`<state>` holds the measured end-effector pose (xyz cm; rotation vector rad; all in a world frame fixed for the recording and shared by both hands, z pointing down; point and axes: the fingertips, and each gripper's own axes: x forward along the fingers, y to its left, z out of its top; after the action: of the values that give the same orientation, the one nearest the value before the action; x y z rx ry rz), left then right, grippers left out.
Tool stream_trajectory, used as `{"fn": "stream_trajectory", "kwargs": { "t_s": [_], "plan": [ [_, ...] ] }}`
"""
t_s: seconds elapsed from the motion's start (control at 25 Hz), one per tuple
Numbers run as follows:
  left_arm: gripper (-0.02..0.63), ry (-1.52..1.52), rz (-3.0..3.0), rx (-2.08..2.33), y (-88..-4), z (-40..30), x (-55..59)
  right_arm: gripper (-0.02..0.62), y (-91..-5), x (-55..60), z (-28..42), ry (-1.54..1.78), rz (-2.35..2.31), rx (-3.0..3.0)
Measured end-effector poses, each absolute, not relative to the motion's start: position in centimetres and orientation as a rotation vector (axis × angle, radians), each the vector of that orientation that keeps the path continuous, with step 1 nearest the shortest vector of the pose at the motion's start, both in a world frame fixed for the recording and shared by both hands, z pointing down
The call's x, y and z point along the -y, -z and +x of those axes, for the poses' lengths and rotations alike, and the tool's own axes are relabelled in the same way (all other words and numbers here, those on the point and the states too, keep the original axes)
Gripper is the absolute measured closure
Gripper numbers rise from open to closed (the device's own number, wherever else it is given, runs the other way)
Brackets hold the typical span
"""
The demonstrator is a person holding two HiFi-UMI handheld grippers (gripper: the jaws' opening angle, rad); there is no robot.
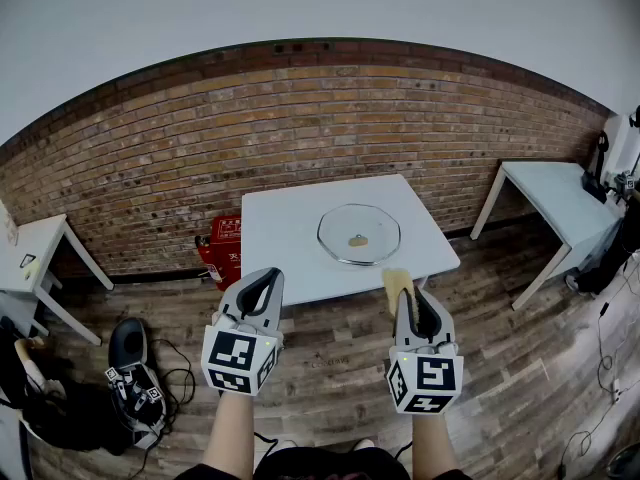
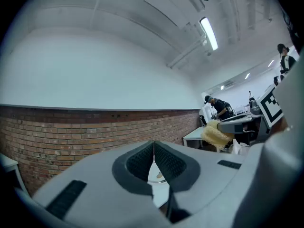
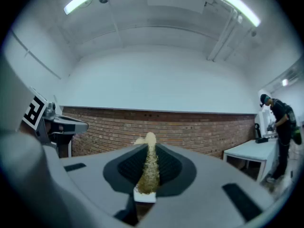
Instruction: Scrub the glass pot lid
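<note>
A round glass pot lid point(image 1: 359, 234) with a tan knob lies flat on the white table point(image 1: 280, 238), right of its middle. My left gripper point(image 1: 262, 286) hangs level in front of the table's near edge, jaws shut with nothing between them; in the left gripper view the pads point(image 2: 153, 163) meet and a sliver of the lid point(image 2: 159, 175) shows below them. My right gripper point(image 1: 408, 296) is shut on a yellow scrubbing sponge point(image 1: 397, 286), squeezed thin between the jaws in the right gripper view, the sponge point(image 3: 149, 167) poking out past the tips. Both grippers are short of the lid.
A brick wall point(image 1: 330, 118) runs behind the table. A red fire extinguisher box point(image 1: 222, 248) sits at the table's left rear leg. Smaller white tables stand at far left point(image 1: 35, 253) and right point(image 1: 560, 198). Bags and cables lie on the wooden floor at left point(image 1: 130, 368). A person point(image 3: 280, 122) works at the right.
</note>
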<state>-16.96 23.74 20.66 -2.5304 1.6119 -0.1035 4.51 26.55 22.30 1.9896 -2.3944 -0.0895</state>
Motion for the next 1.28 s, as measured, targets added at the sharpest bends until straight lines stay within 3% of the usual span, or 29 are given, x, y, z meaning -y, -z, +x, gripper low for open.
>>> {"fn": "stream_trajectory", "kwargs": {
  "t_s": [0.76,1.28],
  "plan": [
    [0.594,0.122,-2.556,-1.590,-21.3,-15.9,-23.3,0.540,-22.0,-26.6,5.4,0.092,2.030,2.407],
    [0.594,0.181,-2.550,-1.594,-22.1,-10.4,-21.6,0.540,-23.0,-24.5,9.9,0.055,1.999,2.455]
  ]
}}
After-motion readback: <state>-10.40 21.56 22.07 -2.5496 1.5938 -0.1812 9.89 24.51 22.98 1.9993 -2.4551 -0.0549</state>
